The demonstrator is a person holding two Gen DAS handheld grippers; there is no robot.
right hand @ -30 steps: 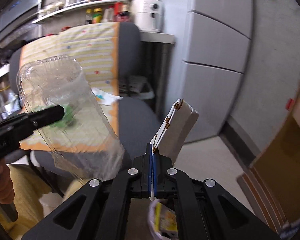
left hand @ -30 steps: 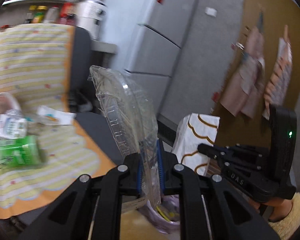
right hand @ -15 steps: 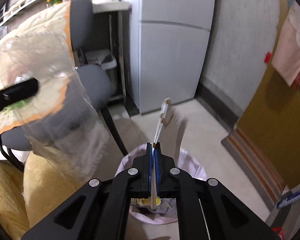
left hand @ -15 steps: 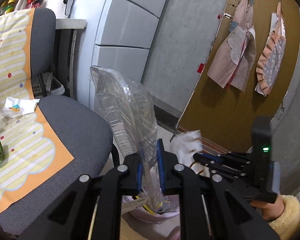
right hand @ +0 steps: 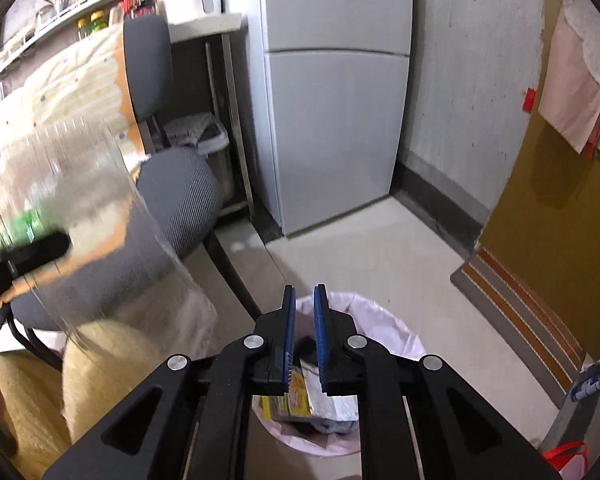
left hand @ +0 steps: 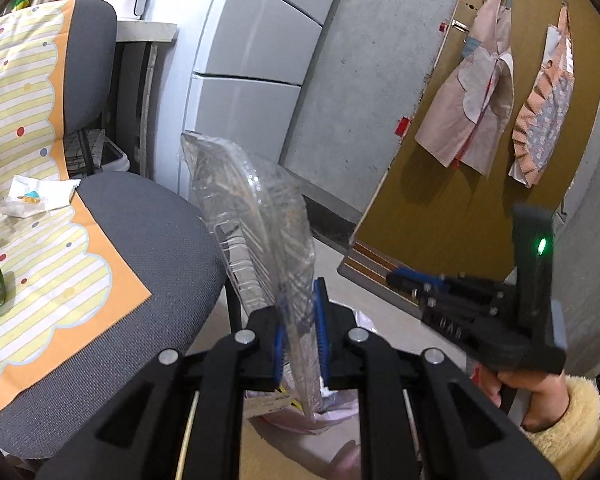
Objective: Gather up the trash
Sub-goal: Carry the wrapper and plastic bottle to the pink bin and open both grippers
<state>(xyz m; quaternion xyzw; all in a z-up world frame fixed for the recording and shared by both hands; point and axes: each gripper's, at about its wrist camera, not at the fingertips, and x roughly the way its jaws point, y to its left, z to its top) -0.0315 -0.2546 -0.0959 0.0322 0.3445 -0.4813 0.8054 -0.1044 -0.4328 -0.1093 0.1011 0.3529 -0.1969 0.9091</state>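
Our left gripper (left hand: 299, 322) pinches the crushed clear plastic container (left hand: 256, 216); our right gripper (right hand: 304, 320) is opening, empty, low centre above the pink-lined trash bin (right hand: 384, 322); released off-centre, the container may miss.

Each wrist fisheye looking forward-down along its tool, close above the lined bin (right hand: 380, 320), both sharing fridge (left hand: 256, 60), chair (right hand: 176, 188)

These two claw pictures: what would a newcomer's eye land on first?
First, the crumpled clear plastic container, standing up in the middle of the left view, pinched by the left claw. Next, the pink-lined trash bin on the floor under the right claw, whose jaws are opening with nothing between them. To the left, a grey chair draped with a striped yellow cloth.
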